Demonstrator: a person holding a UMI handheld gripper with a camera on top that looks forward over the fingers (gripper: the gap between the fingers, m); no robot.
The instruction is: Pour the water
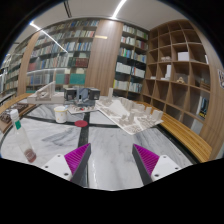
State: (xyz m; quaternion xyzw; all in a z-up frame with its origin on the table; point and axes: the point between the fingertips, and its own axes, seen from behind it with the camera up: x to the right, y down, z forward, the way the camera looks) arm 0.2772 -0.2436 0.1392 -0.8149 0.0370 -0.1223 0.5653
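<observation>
My gripper is open and empty, held above a white marble table. Its magenta pads stand wide apart with only bare tabletop between them. A slim clear bottle leans on the table to the left, ahead of the left finger. A small white cup stands farther back on the left. A small red object lies near the cup, beyond the fingers.
White paper models cover the table's far right part. A grey box-like item stands at the table's far end. Wooden bookshelves line the right wall, and more bookshelves stand at the back.
</observation>
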